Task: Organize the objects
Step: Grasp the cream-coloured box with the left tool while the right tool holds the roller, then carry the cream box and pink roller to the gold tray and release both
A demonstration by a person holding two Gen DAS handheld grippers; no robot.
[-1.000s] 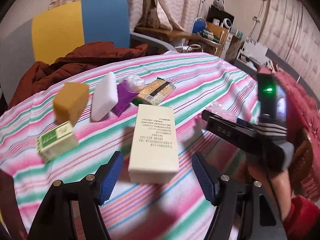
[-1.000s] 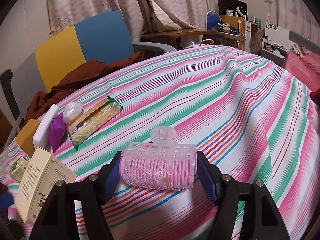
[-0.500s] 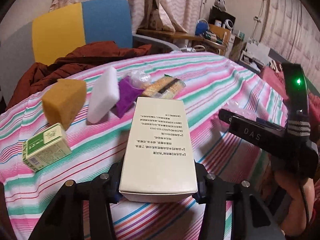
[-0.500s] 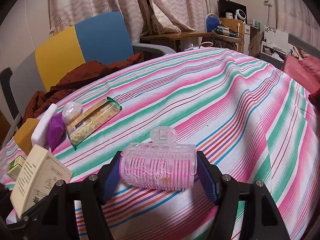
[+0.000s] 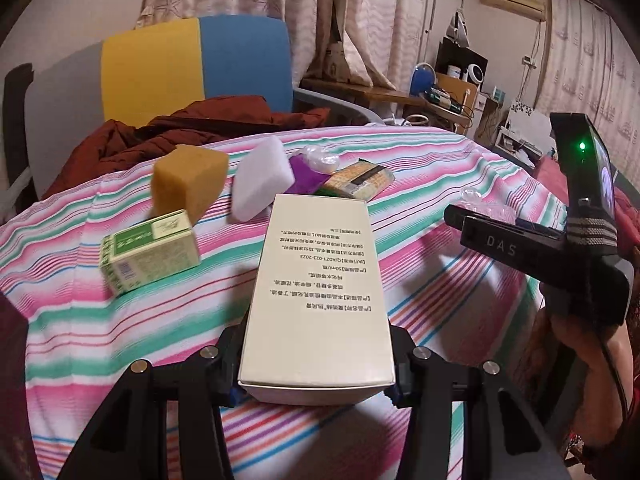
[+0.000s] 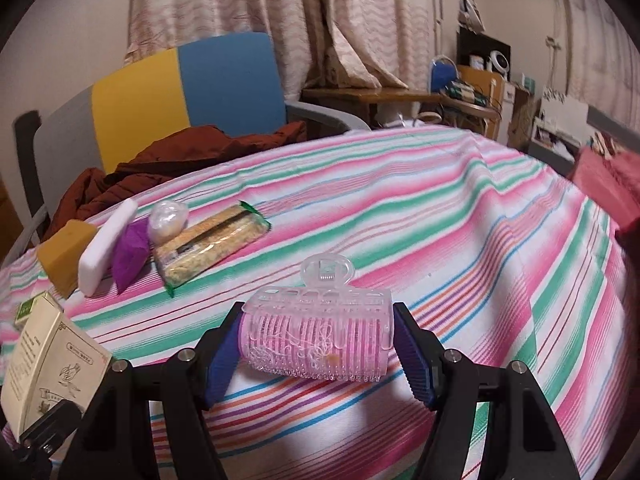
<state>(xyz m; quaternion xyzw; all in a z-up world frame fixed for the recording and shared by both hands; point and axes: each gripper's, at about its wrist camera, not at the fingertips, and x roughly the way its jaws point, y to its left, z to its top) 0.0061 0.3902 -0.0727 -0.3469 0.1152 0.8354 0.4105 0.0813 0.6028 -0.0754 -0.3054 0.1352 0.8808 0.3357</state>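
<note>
A tall cream box (image 5: 320, 280) with printed text lies lengthwise between my left gripper (image 5: 316, 364) fingers, which are shut on its near end. In the right wrist view the same box (image 6: 48, 360) appears at the lower left, tilted. My right gripper (image 6: 320, 344) is shut on a pink hair roller with a clear clip (image 6: 316, 332), held just above the striped tablecloth (image 6: 440, 208). From the left wrist view the right gripper's body (image 5: 520, 244) is at the right, held by a hand (image 5: 580, 344).
Beyond the box lie a small green carton (image 5: 148, 252), a yellow sponge (image 5: 188, 180), a white sponge (image 5: 262, 178), a purple packet (image 5: 304, 174), a clear wrapped ball (image 5: 320, 158) and a snack pack (image 5: 360, 180). A yellow-blue chair (image 5: 192, 68) with a brown jacket (image 5: 192, 128) stands behind.
My left jaws have closed on the cream box, which lay between them open a second ago. The left gripper has since moved with it toward the row of items. The right gripper keeps still.
</note>
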